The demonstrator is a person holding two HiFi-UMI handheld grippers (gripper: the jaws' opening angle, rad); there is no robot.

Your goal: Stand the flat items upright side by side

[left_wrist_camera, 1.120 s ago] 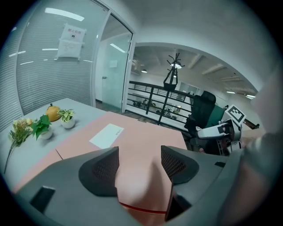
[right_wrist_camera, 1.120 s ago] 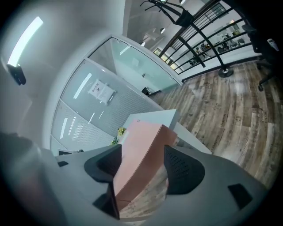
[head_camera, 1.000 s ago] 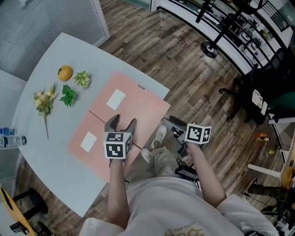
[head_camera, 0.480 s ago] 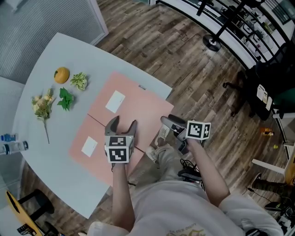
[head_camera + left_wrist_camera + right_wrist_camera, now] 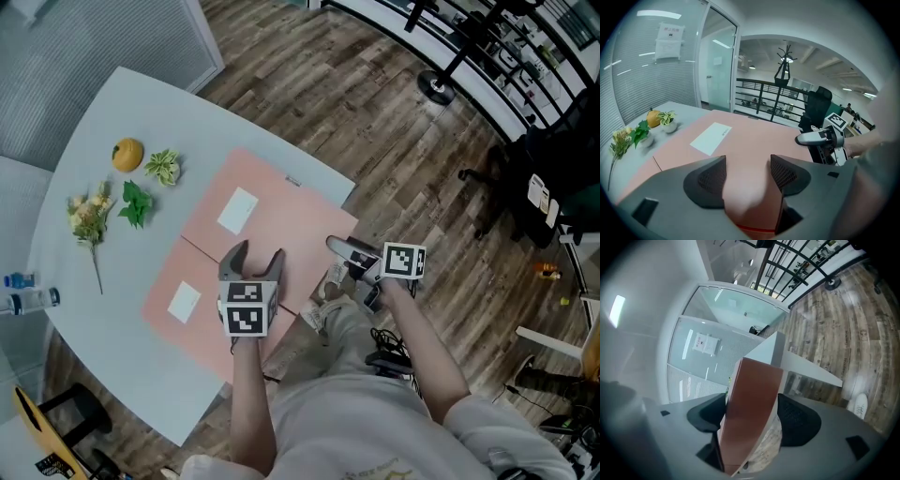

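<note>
So where's the far pink folder [image 5: 281, 211]?
> Flat on the desk [image 5: 112, 122], white label up, butted against the near pink folder [image 5: 173, 272]. Neither has moved in the last second.

What changed, then?
> Right tool [image 5: 339, 251] only. Its jaws have just been opening and now stand wide, with the far folder's right-hand edge [image 5: 750, 399] between them at the desk's edge. Pads don't look clamped on it.

And the left tool [image 5: 255, 255]?
> Jaws apart, nothing gripped, hovering over the far folder's near edge. Hardly shifted.

Your read?
> Pick-up is being set up, not done — nothing is upright yet. I'd expect the right tool to need to close on that edge next. If the cover is thin it may sag or slip when tipped up — left tool is well placed to steady it.
</note>
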